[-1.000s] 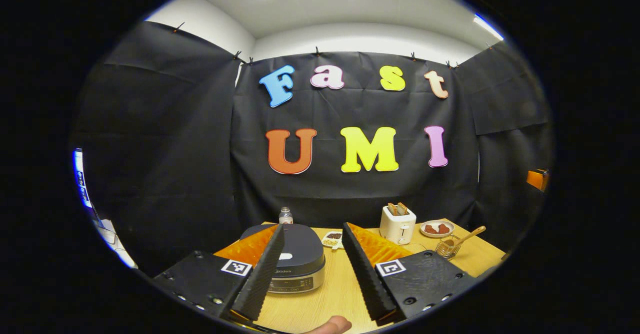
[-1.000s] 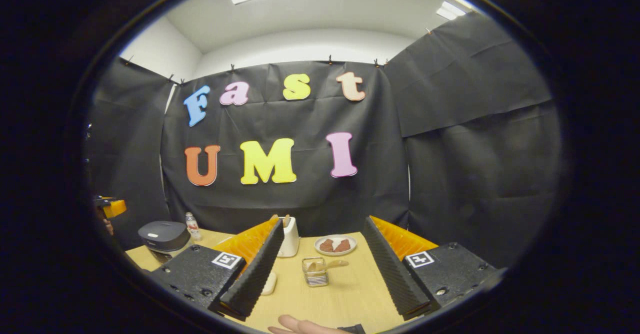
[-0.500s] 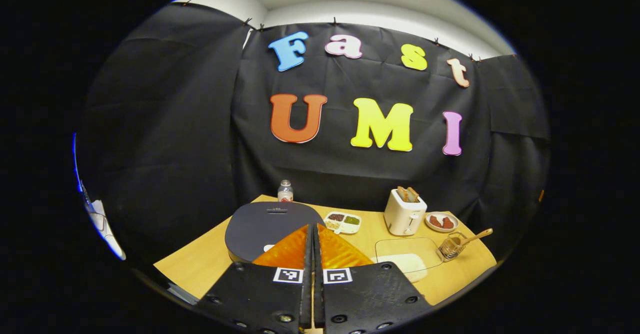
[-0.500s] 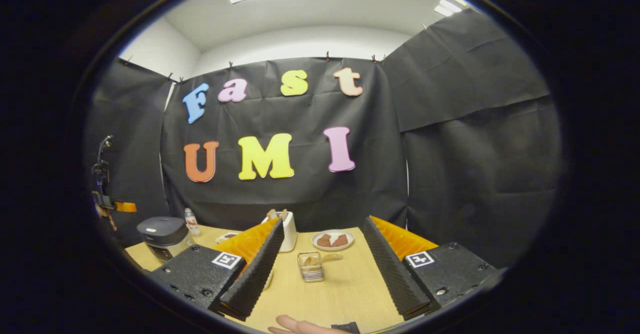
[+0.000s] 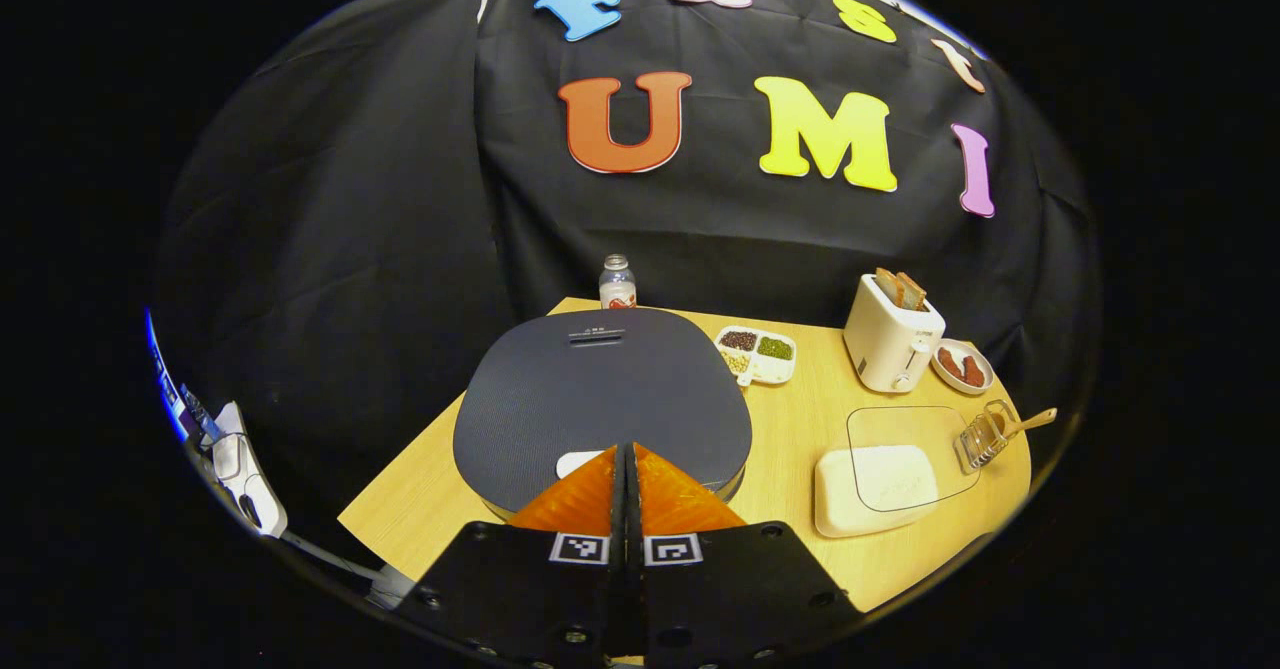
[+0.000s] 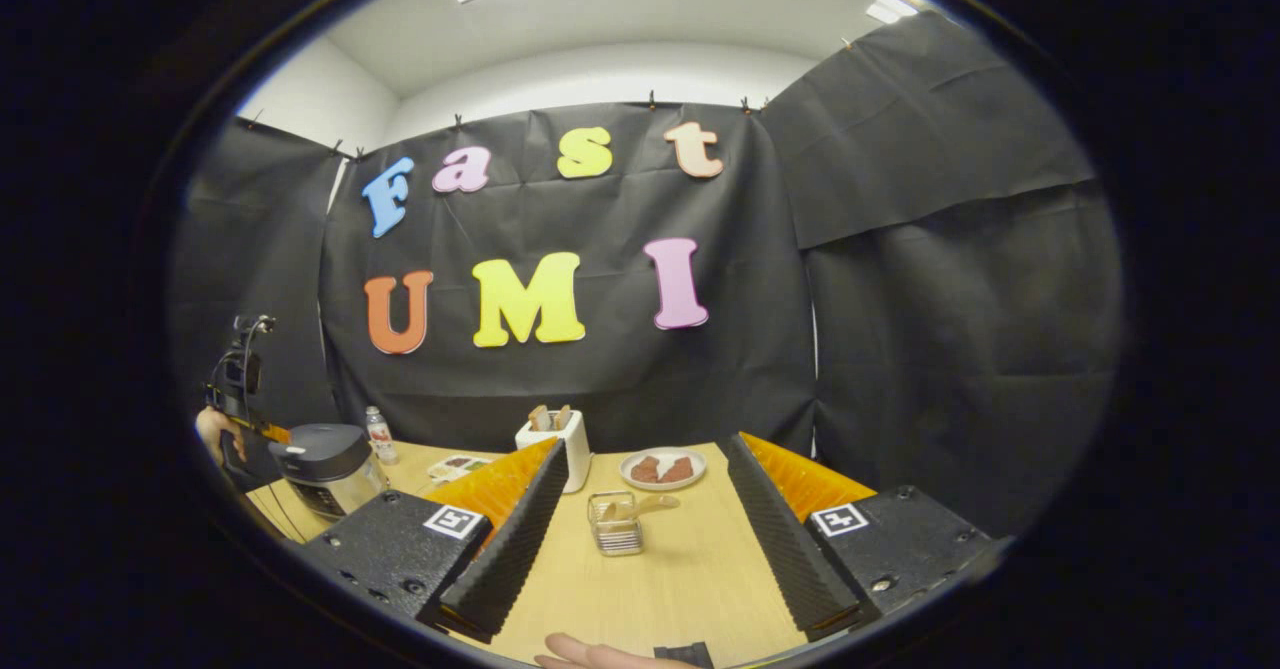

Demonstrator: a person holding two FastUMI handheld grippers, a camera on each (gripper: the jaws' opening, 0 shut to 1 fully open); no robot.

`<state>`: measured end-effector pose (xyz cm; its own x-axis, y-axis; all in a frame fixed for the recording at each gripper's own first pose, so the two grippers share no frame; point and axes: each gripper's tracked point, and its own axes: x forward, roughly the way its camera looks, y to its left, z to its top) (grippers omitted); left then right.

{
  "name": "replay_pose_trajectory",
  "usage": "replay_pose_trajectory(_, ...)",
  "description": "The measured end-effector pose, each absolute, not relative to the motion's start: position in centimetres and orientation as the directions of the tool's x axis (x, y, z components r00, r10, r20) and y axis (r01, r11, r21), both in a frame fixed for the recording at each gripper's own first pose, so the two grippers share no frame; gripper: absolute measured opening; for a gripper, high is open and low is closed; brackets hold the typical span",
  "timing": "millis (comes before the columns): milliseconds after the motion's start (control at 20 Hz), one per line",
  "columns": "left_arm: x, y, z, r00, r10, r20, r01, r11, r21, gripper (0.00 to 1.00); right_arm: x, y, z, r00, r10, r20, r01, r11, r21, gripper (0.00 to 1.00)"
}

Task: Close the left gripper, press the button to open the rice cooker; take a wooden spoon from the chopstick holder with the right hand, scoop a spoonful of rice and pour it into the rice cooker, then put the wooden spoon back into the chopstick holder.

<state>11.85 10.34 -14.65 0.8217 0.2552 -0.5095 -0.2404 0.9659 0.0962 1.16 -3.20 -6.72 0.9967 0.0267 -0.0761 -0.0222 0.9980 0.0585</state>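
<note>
Left gripper (image 5: 627, 464): fingers pressed together, nothing between them, tips poised above the front edge of the rice cooker (image 5: 600, 394) lid. Pale release button (image 5: 578, 462) lies just left of the tips, partly hidden by the left finger. Lid down. Judgement: press needs a short drop, shifted slightly left.

Right gripper (image 6: 645, 509): fingers spread wide, empty, pointing at the chopstick holder (image 6: 612, 524) straight ahead on the table (image 6: 690, 579); wooden spoon (image 6: 650, 502) handle leans right
</note>
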Motion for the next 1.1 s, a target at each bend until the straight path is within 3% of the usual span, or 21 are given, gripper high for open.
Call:
replay_pose_trajectory(50, 12.2, 10.5, -14.9, 0.824, 0.259, -0.504, -0.235, 0.966, 0.111, 0.09, 1.4, -3.2, -6.9, 0.996, 0.032, -0.083, -0.026, 0.997, 0.072, 0.99)
replay_pose_trajectory(100, 12.5, 10.9, -15.1, 0.825, 0.260, -0.501, -0.230, 0.965, 0.123, 0.00, 1.6, -3.2, -7.4, 0.995, 0.037, -0.095, -0.029, 0.996, 0.084, 1.00)
replay_pose_trajectory(250, 12.4, 11.5, -16.3, 0.808, 0.257, -0.530, -0.235, 0.966, 0.109, 0.00, 1.7, -3.0, -8.1, 0.992, 0.053, -0.112, -0.042, 0.994, 0.098, 1.00)
replay_pose_trajectory(300, 12.5, 11.5, -16.9, 0.798, 0.257, -0.545, -0.244, 0.965, 0.098, 0.00, 1.8, -3.1, -8.1, 0.993, 0.050, -0.109, -0.040, 0.995, 0.089, 0.94)
replay_pose_trajectory(450, 12.4, 11.6, -17.6, 0.774, 0.247, -0.583, -0.242, 0.966, 0.089, 0.00, 1.5, -3.3, -7.9, 0.996, 0.030, -0.088, -0.024, 0.997, 0.067, 1.00)
replay_pose_trajectory(500, 13.1, 11.7, -17.5, 0.786, 0.234, -0.573, -0.229, 0.970, 0.082, 0.10, 1.3, -2.8, -7.9, 0.996, 0.039, -0.085, -0.033, 0.997, 0.071, 1.00)
replay_pose_trajectory(550, 12.6, 11.7, -17.6, 0.772, 0.225, -0.595, -0.227, 0.971, 0.072, 0.00, 1.1, -2.5, -7.9, 0.995, 0.047, -0.088, -0.041, 0.996, 0.075, 1.00)
replay_pose_trajectory(700, 12.7, 11.6, -17.4, 0.772, 0.219, -0.596, -0.240, 0.970, 0.046, 0.00, 0.9, -2.4, -8.2, 0.994, 0.057, -0.093, -0.050, 0.996, 0.075, 1.00)
replay_pose_trajectory(750, 12.9, 11.7, -17.3, 0.779, 0.228, -0.583, -0.247, 0.968, 0.050, 0.00, 0.8, -2.5, -8.2, 0.994, 0.055, -0.093, -0.049, 0.996, 0.071, 0.94)
replay_pose_trajectory(800, 12.9, 11.8, -17.0, 0.785, 0.243, -0.570, -0.264, 0.963, 0.047, 0.00, 0.7, -2.5, -8.5, 0.994, 0.054, -0.094, -0.047, 0.997, 0.066, 1.00)
replay_pose_trajectory(850, 13.1, 11.8, -16.9, 0.792, 0.265, -0.551, -0.292, 0.956, 0.039, 0.00, 0.8, -2.5, -8.7, 0.994, 0.055, -0.091, -0.049, 0.997, 0.059, 0.94)
replay_pose_trajectory(900, 13.4, 11.8, -16.5, 0.799, 0.286, -0.529, -0.315, 0.948, 0.038, 0.00, 0.8, -2.5, -8.9, 0.995, 0.054, -0.087, -0.050, 0.998, 0.046, 0.94)
replay_pose_trajectory(1050, 12.0, 10.6, -9.8, 0.877, 0.338, -0.341, -0.320, 0.941, 0.109, 0.01, 1.1, -2.5, -10.6, 0.994, 0.049, -0.094, -0.049, 0.999, 0.002, 0.94)
replay_pose_trajectory(1100, 11.9, 9.8, -8.1, 0.897, 0.336, -0.286, -0.315, 0.942, 0.117, 0.23, 1.3, -2.4, -11.3, 0.993, 0.053, -0.106, -0.053, 0.999, 0.001, 0.94)
